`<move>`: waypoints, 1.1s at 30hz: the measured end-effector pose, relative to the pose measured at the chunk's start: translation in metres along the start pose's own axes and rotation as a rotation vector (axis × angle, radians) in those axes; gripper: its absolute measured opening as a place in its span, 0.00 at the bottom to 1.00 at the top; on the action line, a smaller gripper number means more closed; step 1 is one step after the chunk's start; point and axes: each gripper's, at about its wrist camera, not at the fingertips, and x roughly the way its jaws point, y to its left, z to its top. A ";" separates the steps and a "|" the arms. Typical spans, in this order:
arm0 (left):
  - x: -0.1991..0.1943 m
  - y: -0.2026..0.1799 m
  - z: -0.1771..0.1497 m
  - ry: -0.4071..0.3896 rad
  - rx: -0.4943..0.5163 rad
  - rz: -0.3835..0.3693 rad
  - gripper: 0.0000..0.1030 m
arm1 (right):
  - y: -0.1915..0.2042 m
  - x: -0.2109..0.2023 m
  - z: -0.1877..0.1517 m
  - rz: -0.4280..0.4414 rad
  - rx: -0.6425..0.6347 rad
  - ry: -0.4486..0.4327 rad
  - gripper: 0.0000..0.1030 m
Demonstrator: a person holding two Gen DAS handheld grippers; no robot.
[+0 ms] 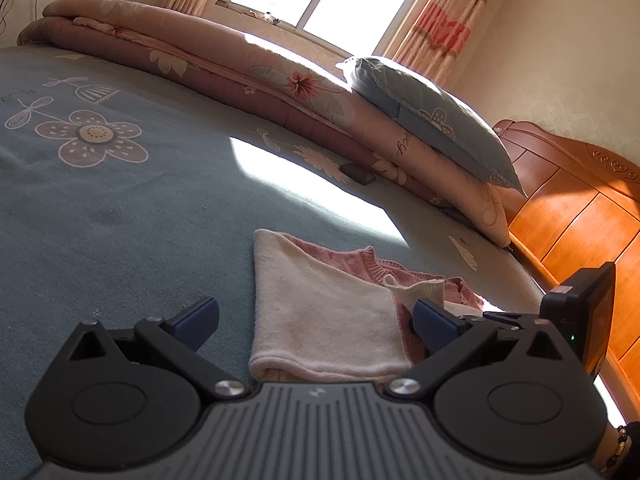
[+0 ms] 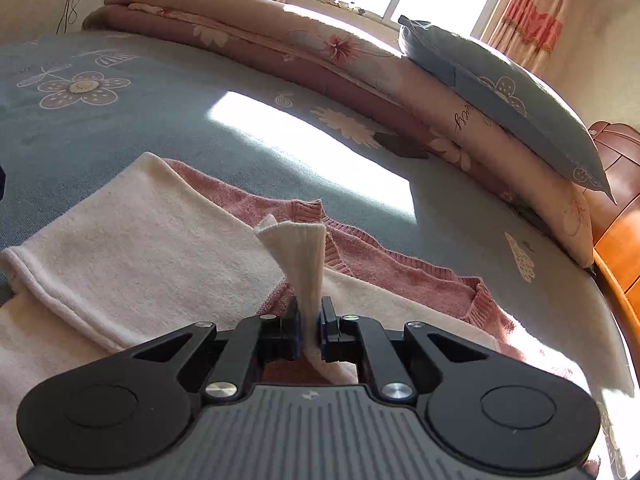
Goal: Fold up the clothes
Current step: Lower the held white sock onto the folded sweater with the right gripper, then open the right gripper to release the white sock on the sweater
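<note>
The right gripper [image 2: 309, 326] has its fingers pinched on the white ribbed cuff [image 2: 298, 256] of the pink-and-white sweater [image 2: 152, 240], which lies on the bed [image 2: 160, 128] just beyond them. The left gripper [image 1: 316, 320] has its fingers spread wide and empty, either side of the sweater's folded hem. The narrow pinch may, I judge, slip when the sleeve is pulled across.

Your pink-and-cream knit sweater [image 2: 192, 240] lies flat, cream part folded over toward 9 o'clock, its ribbed cuff [image 2: 298, 248] raised upright.
</note>
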 end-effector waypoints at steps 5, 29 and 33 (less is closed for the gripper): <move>0.000 0.000 0.000 -0.001 -0.001 -0.005 0.99 | 0.005 0.004 0.000 0.006 0.001 0.013 0.13; 0.000 -0.002 -0.001 0.005 0.012 0.000 0.99 | 0.004 -0.036 0.015 0.296 0.046 0.062 0.38; -0.002 -0.001 0.000 0.001 0.000 0.000 0.99 | -0.013 -0.056 0.024 0.357 0.091 0.058 0.45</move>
